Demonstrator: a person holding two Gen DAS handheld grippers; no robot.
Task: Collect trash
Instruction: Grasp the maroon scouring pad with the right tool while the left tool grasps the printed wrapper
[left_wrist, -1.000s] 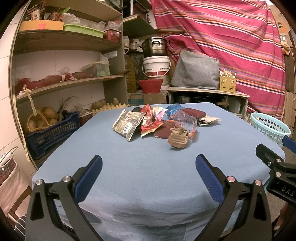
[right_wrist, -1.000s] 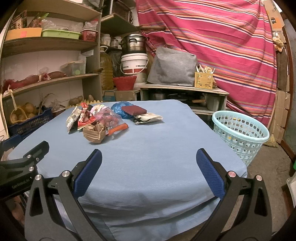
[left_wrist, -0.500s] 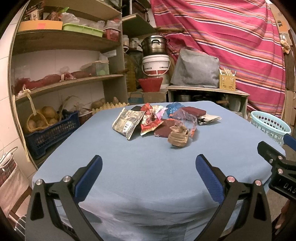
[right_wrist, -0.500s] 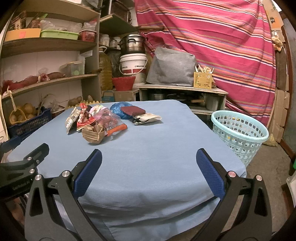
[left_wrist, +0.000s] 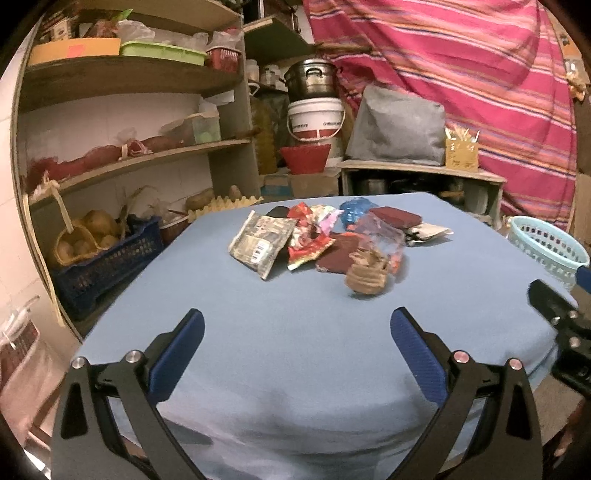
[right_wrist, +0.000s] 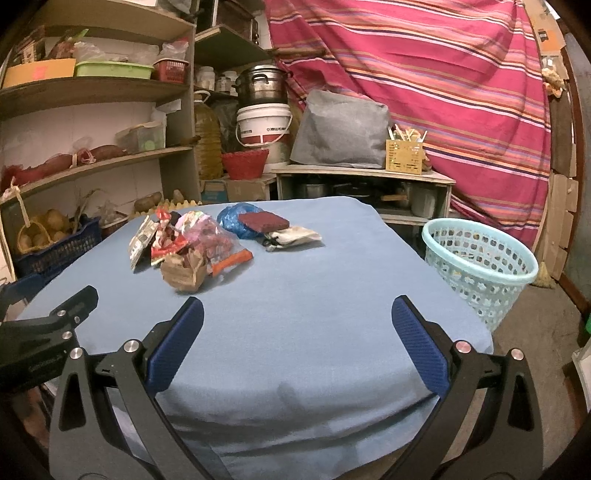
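While your left hand-held gripper (left_wrist: 295, 343) and right hand-held gripper (right_wrist: 297, 341) gape wide and empty over the table (right_wrist: 332, 280), the trash pile (left_wrist: 325, 240) lies ahead of them; the basket (right_wrist: 480, 266) stands right of both.

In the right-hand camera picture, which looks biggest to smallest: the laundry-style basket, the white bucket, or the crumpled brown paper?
1. Light blue basket.
2. White bucket.
3. Crumpled brown paper.
The bucket stands farther away, so its true size may be understated.
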